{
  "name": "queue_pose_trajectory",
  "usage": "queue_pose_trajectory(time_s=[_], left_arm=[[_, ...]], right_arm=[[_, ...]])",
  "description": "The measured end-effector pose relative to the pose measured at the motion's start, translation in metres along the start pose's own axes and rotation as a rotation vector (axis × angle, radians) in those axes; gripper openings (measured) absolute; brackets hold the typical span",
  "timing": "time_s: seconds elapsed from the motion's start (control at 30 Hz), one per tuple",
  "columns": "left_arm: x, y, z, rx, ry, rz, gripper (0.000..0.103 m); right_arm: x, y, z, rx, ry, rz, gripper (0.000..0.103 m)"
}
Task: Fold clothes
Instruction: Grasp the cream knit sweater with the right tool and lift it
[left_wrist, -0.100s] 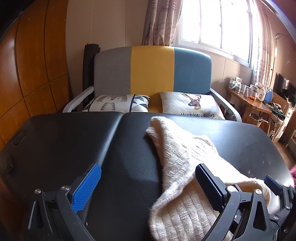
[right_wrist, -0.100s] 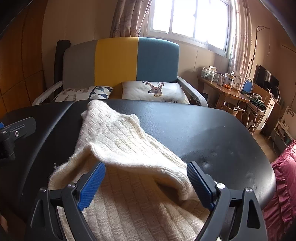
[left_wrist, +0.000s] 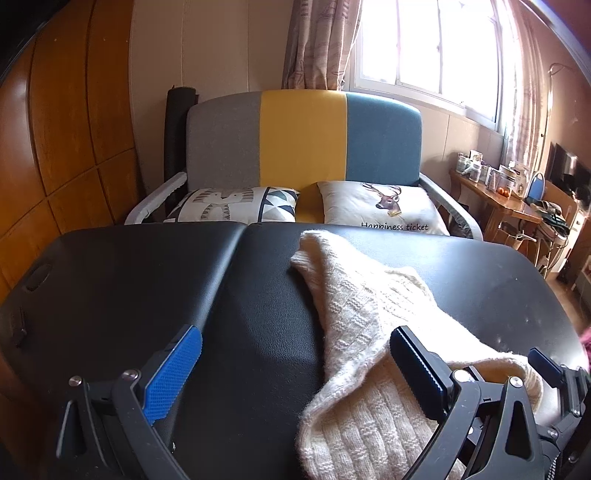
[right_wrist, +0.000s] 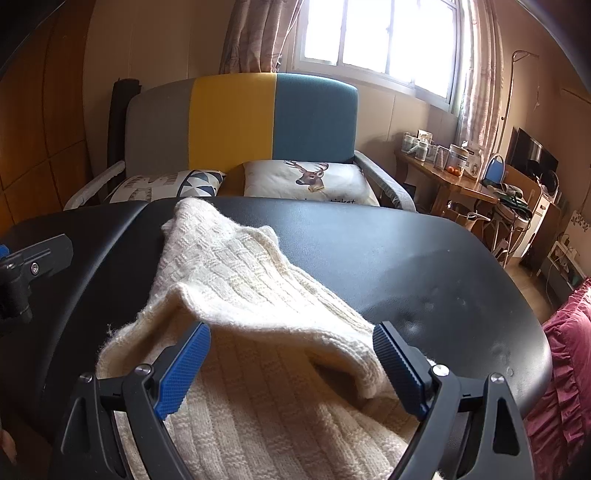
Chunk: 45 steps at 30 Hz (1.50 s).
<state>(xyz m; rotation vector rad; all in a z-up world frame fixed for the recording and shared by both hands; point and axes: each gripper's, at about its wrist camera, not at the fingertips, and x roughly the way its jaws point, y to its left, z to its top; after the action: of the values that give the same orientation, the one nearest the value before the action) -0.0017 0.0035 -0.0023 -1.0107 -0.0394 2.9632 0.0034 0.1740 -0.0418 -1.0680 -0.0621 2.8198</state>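
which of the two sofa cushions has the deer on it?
The right-hand cushion, in front of the sofa's blue panel: white with a deer head and printed text. The left cushion has grey and geometric triangle patterns instead.

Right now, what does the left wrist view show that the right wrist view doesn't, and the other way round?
Only the left wrist view: the left gripper, open over bare table, its right finger at the sweater's edge, and the full print on the deer pillow. Only the right wrist view: the right gripper, open over the sweater's folded-over layer, and red bedding. Both: the cream sweater on the black table, the sofa.
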Motion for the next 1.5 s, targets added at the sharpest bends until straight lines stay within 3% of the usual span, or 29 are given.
queue_pose_trajectory(time_s=[0.3,0.5,0.63,0.7,0.8,0.87,0.97,1.13,1.3,1.4,1.5], left_arm=[[0.009,-0.003,-0.005,0.012,0.038,-0.009,0.103],[0.02,-0.005,-0.018,0.025,0.089,-0.051,0.103],[0.021,-0.007,-0.031,0.056,0.101,-0.054,0.103],[0.023,-0.002,-0.034,0.033,0.135,-0.113,0.103],[0.028,0.002,-0.039,0.012,0.172,-0.153,0.103],[0.032,0.002,-0.043,0.002,0.212,-0.219,0.103],[0.036,-0.004,-0.055,-0.006,0.262,-0.287,0.103],[0.04,-0.026,-0.068,0.07,0.298,-0.315,0.103],[0.041,-0.044,-0.08,0.189,0.302,-0.283,0.103],[0.047,-0.044,-0.09,0.206,0.327,-0.271,0.103],[0.054,-0.041,-0.096,0.203,0.345,-0.259,0.103]], right_arm=[[0.009,0.001,-0.007,0.0,-0.013,0.007,0.092],[0.006,-0.008,-0.009,0.045,-0.016,0.065,0.092],[0.003,-0.029,-0.015,0.147,0.0,0.233,0.089],[0.003,-0.051,-0.02,0.219,0.059,0.343,0.079],[0.0,-0.095,-0.036,0.371,0.112,0.507,0.078],[-0.001,-0.123,-0.045,0.474,0.162,0.6,0.078],[-0.006,-0.158,-0.065,0.586,0.18,0.612,0.078],[0.005,-0.193,-0.099,0.814,0.223,0.731,0.08],[0.026,-0.195,-0.114,1.028,0.272,0.875,0.08],[0.036,-0.198,-0.116,1.118,0.307,0.779,0.08],[0.033,-0.197,-0.11,1.091,0.302,0.686,0.08]])
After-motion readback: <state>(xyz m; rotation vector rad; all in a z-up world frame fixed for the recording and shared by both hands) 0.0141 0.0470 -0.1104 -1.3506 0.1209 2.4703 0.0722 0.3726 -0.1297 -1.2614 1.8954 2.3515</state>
